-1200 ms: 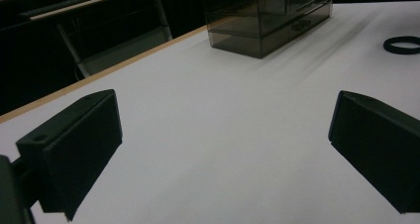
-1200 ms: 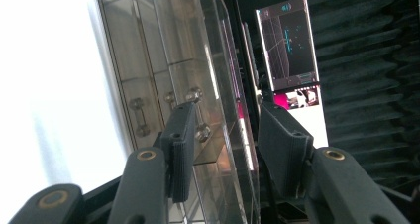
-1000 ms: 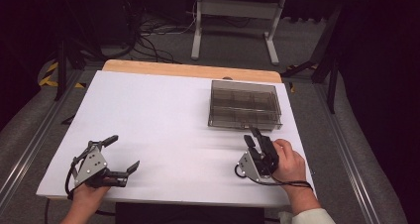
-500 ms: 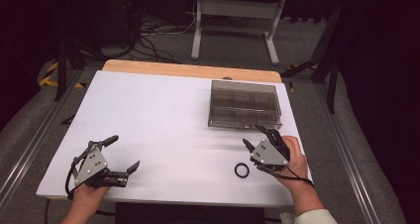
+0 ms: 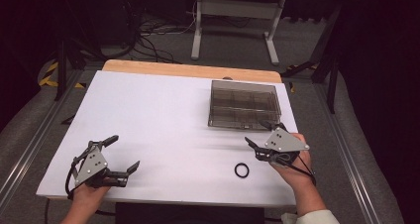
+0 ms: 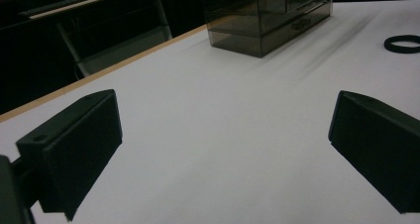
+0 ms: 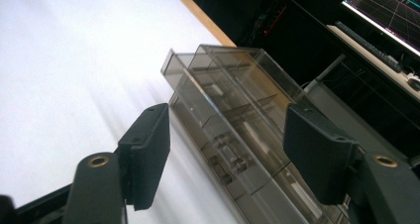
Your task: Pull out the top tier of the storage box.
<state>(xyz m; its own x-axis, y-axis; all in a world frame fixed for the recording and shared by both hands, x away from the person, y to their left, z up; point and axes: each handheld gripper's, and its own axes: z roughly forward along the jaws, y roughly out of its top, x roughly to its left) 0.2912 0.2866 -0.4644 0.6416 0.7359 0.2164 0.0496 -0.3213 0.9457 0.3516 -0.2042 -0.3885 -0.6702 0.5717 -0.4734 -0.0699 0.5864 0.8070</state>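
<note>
Tabletop [image 5: 163, 115]: white, across the middle of the high view. Smoked drawer box [image 5: 243, 104]: right of centre, upper half, near the far edge; in the right gripper view [image 7: 237, 135] centre frame, one drawer slightly proud at upper left. Right hand-held gripper [image 5: 261, 135]: right of centre, lower half, just below the box's front; jaws moderately wide, just been opening, nothing between them. Left hand-held gripper [image 5: 124, 153]: lower left, jaws wide, empty, resting low. Ring [image 5: 241, 170]: black, lying free on the tabletop, lower centre-right, just left of the right hand; also upper right edge of the left gripper view [image 6: 402, 43].

Step judged: reach for a drawer front. Best done by squaring jaws to the drawer pull, approaching level, pulling straight. Risk: light box sliding; bracing with the left would help.

No brand, label or readable writing.
</note>
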